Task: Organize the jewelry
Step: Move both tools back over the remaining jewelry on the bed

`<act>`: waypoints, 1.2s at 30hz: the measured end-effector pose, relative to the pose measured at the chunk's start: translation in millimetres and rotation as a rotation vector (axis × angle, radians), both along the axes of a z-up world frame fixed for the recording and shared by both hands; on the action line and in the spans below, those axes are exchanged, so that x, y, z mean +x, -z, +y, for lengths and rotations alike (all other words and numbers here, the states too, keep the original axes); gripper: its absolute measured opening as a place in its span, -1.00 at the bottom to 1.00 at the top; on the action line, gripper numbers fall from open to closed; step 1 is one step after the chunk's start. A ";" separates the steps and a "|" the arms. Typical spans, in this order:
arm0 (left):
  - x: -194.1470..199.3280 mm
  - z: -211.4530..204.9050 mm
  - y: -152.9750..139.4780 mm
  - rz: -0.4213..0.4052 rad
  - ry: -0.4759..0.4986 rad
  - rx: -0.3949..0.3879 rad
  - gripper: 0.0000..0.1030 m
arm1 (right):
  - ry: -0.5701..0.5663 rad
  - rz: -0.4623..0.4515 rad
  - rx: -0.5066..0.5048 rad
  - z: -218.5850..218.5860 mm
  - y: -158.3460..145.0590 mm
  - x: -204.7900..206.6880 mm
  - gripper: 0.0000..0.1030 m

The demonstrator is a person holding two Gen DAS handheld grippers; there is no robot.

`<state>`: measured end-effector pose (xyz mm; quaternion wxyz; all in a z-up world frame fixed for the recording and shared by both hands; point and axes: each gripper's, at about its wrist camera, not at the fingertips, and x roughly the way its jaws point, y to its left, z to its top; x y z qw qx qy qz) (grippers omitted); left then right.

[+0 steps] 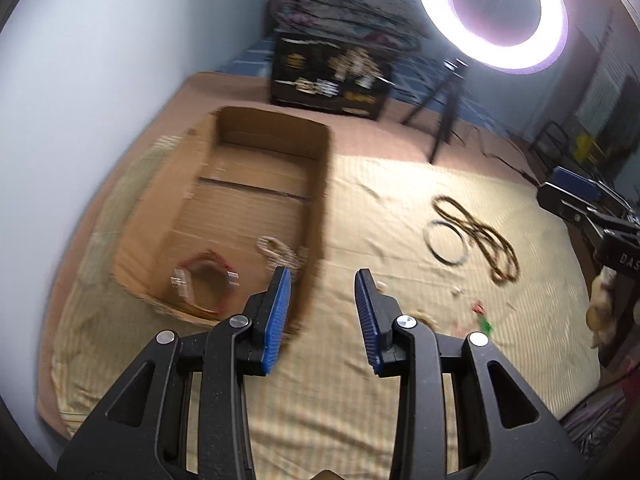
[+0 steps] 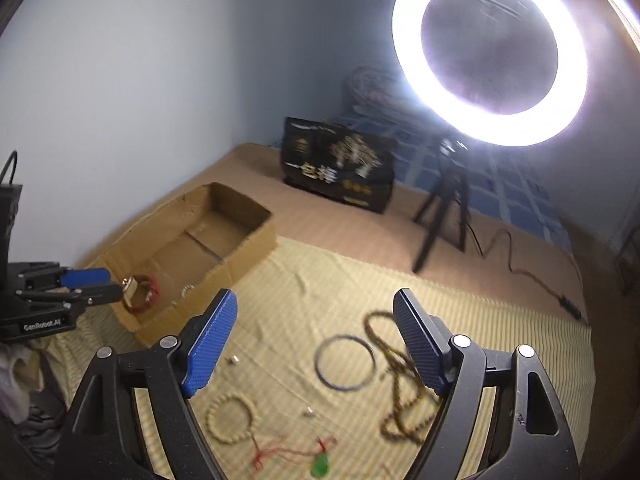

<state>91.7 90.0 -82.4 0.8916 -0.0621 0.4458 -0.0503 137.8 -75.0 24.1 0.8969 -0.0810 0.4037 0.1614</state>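
Note:
An open cardboard box (image 1: 320, 184) (image 2: 248, 256) lies on the yellow cloth. It holds a red bracelet (image 1: 208, 284) (image 2: 143, 294) and a pale beaded piece (image 1: 280, 252) (image 2: 186, 290). My left gripper (image 1: 323, 284) (image 2: 96, 285) is open and empty by the box's near right corner. My right gripper (image 2: 314, 300) is open and empty above loose jewelry: a dark bangle (image 2: 344, 362) (image 1: 447, 242), a long brown bead necklace (image 2: 404, 396) (image 1: 480, 236), a pale bead bracelet (image 2: 230, 420), and a red-cord green pendant (image 2: 320, 466) (image 1: 486, 325).
A ring light (image 2: 490, 52) (image 1: 494, 12) on a black tripod (image 2: 444, 208) stands behind the cloth, its cable (image 2: 532, 276) trailing right. A black printed bag (image 2: 338, 168) (image 1: 328, 76) sits at the back by the wall. Two small pale pieces (image 2: 234, 359) lie on the cloth.

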 end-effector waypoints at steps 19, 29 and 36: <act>5.0 -86.6 93.7 0.261 0.121 -0.011 -0.36 | -0.009 0.306 -0.102 -62.8 86.6 -66.9 0.56; 19.4 -84.4 108.3 0.272 0.116 0.021 -0.36 | -0.009 0.381 -0.101 -62.6 117.4 -67.6 0.17; 24.5 -90.9 111.4 0.258 0.136 0.058 -0.48 | -0.027 0.419 -0.099 -55.1 132.4 -63.1 -0.09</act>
